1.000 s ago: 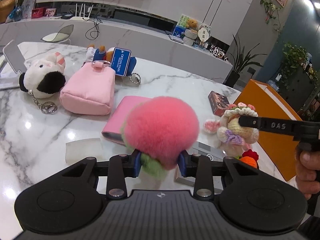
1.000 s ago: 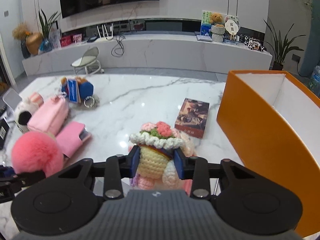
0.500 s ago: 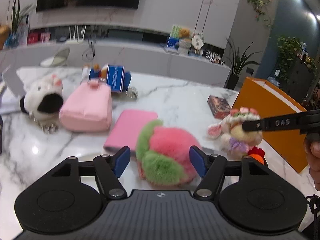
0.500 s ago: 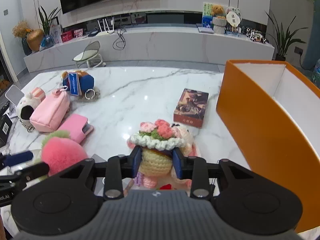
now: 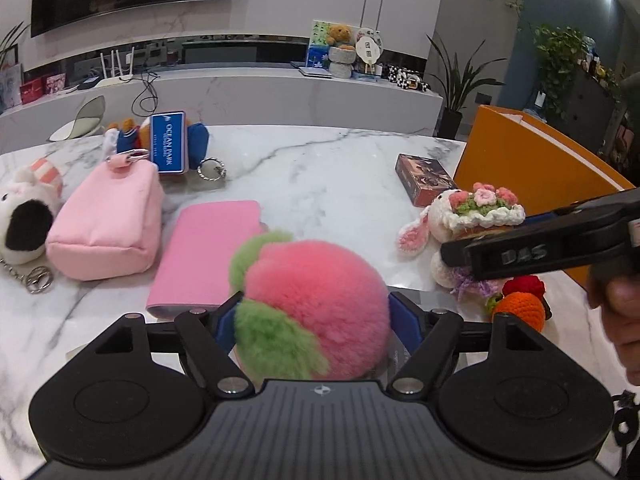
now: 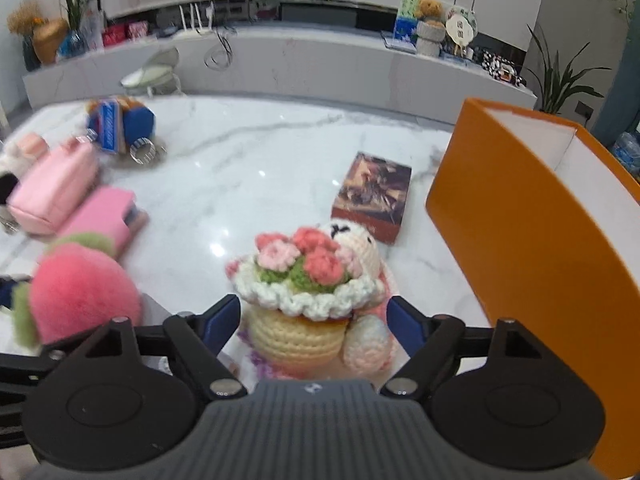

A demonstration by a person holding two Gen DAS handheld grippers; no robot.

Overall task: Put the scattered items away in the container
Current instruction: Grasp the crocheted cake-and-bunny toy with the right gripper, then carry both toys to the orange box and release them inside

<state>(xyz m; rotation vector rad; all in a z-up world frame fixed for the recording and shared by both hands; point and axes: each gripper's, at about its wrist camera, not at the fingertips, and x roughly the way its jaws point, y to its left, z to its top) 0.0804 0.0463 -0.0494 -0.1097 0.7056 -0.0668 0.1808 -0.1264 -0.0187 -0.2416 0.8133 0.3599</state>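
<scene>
A fluffy pink and green peach plush (image 5: 316, 304) lies on the marble table between the wide-open jaws of my left gripper (image 5: 316, 320); whether the pads touch it I cannot tell. It also shows in the right wrist view (image 6: 76, 292). A crocheted bunny with a flower basket (image 6: 308, 292) sits between the open jaws of my right gripper (image 6: 316, 324), apart from the pads. The bunny also shows in the left wrist view (image 5: 472, 216). The orange container (image 6: 532, 248) stands at the right, open, with a white inside.
On the table lie a pink pouch (image 5: 108, 220), a pink flat case (image 5: 208, 252), a black and white plush (image 5: 24, 216), a blue tagged plush (image 5: 168, 144), a dark box (image 5: 424, 180) and a crocheted orange fruit (image 5: 520, 308).
Both grippers opened. My left gripper let go of the peach plush, which dropped to the table. My right gripper released the crocheted bunny, which now sits loose between the jaws.
</scene>
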